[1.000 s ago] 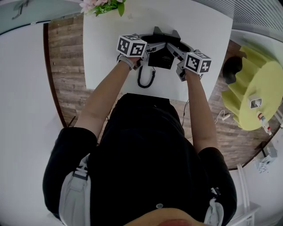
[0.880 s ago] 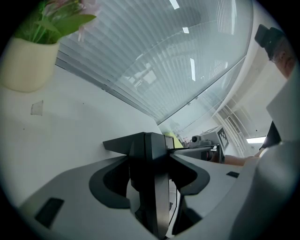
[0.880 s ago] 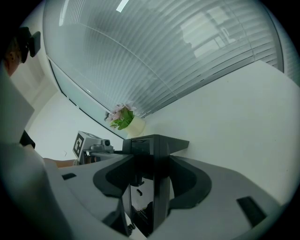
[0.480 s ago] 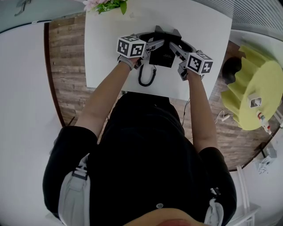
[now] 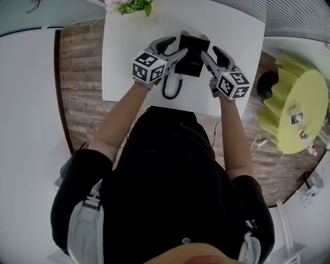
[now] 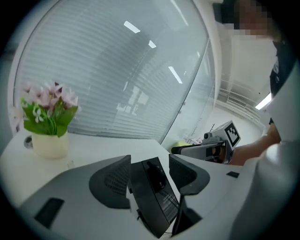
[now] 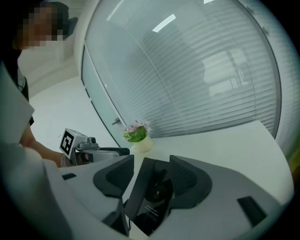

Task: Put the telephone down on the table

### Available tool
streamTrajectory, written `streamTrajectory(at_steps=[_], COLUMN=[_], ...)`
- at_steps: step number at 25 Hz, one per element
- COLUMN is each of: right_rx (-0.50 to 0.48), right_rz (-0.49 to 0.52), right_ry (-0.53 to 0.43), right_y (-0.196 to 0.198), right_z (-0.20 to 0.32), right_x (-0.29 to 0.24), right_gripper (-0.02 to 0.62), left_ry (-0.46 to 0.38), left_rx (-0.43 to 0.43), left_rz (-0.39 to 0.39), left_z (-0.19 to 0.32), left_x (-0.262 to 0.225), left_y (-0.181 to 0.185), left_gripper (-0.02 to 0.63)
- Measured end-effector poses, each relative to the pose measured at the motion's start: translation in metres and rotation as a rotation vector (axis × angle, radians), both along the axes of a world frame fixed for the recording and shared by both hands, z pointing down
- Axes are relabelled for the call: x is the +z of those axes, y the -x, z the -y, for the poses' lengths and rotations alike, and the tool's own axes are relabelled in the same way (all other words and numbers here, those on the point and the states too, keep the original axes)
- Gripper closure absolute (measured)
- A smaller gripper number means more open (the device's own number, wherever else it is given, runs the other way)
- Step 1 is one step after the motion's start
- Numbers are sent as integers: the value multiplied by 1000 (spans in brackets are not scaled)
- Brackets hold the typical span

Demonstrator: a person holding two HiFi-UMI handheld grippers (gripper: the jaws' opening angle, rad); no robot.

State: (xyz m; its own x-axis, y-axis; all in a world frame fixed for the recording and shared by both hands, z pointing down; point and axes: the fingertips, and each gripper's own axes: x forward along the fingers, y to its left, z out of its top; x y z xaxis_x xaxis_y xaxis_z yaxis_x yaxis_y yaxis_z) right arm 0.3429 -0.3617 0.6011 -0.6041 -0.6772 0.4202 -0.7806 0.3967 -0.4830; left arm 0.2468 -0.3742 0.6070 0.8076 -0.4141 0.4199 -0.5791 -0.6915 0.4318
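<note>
Over white square table (image 5: 129,77): black flat desk telephone (image 5: 192,49) held between both grippers, steeply tilted. Left gripper (image 5: 179,45) takes its left side. The left gripper view shows both dark ribbed jaws clamped onto the black body, one on each face. Right gripper (image 5: 209,50) takes the right side. The right gripper view shows the same, jaws clenched on the casing, with white print visible on the face toward the camera. Black coiled cord (image 5: 170,87) trails from the telephone toward the table's near edge, between the two wrists. Cannot tell whether the telephone's lower edge touches the table. Cream pot of pink flowers and green leaves (image 5: 131,6) stands near the far left corner of the table, well apart from the telephone. Yellow round scalloped piece of furniture (image 5: 296,103) stands to the right, apart from the white table, over brown wood floor (image 5: 77,93).
</note>
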Motion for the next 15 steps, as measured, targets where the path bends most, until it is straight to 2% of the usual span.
streamTrajectory(at_steps=[4,11,13,15], right_rx=[-17,-82,-99,-116], right_rz=[-24,-35,-34,-46], right_ry=[-133,-346,-398,-446], right_y=[4,16,20,23], right_z=[-17,-47,-55,-63], right_x=[-42,-129,-154,-175], right_gripper=[351,353,366,406], left_ry=[-126,-297,-324,-343], left_rx=[11,44,49,58], left_rz=[4,-5,-28,-66], left_z=[-15,-45,-54,-62], left_x=[-46,-127,-149,-170], left_y=[0,-2,-3,-7], left_gripper=[347,348,348,348])
